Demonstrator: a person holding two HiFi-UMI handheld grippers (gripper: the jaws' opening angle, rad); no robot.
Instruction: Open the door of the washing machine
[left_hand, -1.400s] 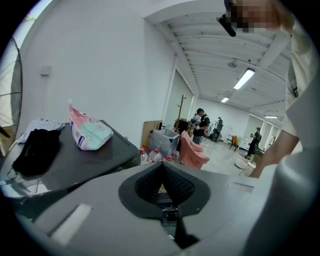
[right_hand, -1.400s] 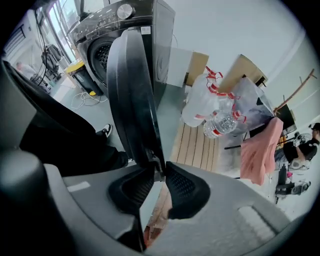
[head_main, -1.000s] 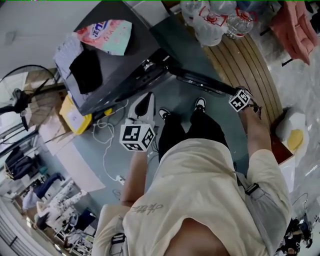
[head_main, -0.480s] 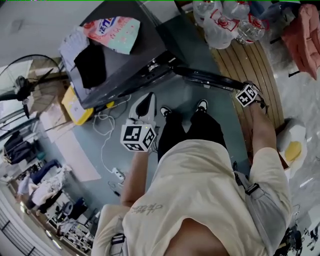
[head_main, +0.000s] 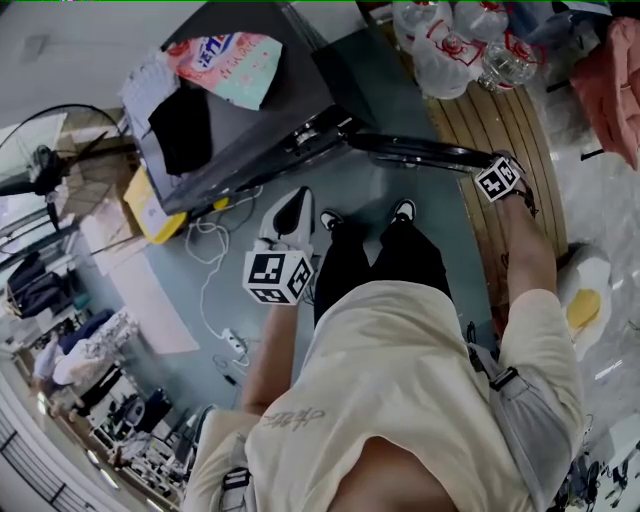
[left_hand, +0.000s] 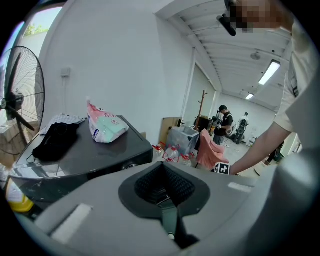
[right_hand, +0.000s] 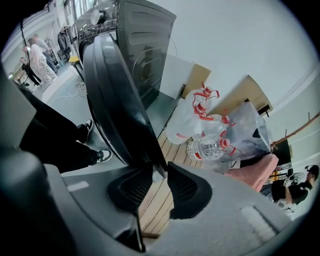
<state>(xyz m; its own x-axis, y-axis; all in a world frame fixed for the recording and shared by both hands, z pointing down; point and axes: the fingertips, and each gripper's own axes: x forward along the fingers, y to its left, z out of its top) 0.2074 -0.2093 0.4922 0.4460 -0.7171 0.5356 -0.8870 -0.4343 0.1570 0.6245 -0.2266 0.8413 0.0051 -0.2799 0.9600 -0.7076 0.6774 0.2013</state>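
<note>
Right now the right claw has its jaws a little apart around the free edge of the door. They have just been opening, and the edge sits between the pads with a thin gap on one side. The door stands swung well out from the front of the washing machine, hinged at the machine and reaching away to that claw. The left claw hangs in front of the machine with its jaws together and nothing between them. The person's legs and shoes stand inside the door's swing, just before the machine's front. Beyond the door's far edge lie wooden slats, and bagged water bottles crowd the slats near the machine's side. On the machine's top rest a pink and teal pouch, a black cloth and a pale cloth. A white cable trails over the floor below the machine's front corner, and a standing fan is off its other side. Compared with a second ago, the door has opened wider and the right claw has gone out with it, farther from the machine. The left claw has hardly shifted.
</note>
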